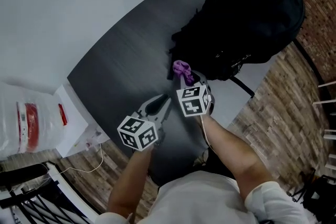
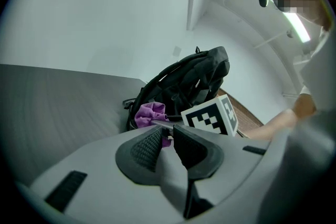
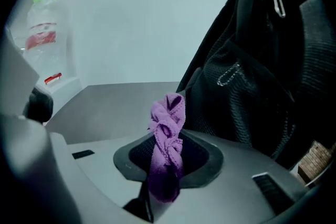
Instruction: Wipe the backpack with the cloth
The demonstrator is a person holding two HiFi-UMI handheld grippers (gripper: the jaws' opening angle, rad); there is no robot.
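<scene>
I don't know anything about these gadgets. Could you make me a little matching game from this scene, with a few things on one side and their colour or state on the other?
Things:
1. backpack
2. cloth
3. left gripper
4. table

Descriptions:
A. purple, clamped in the right gripper
B. holds nothing, jaws slightly apart
C. black, at the far end of the table
D. dark grey, flat

Pairs: 1-C, 2-A, 3-B, 4-D
</scene>
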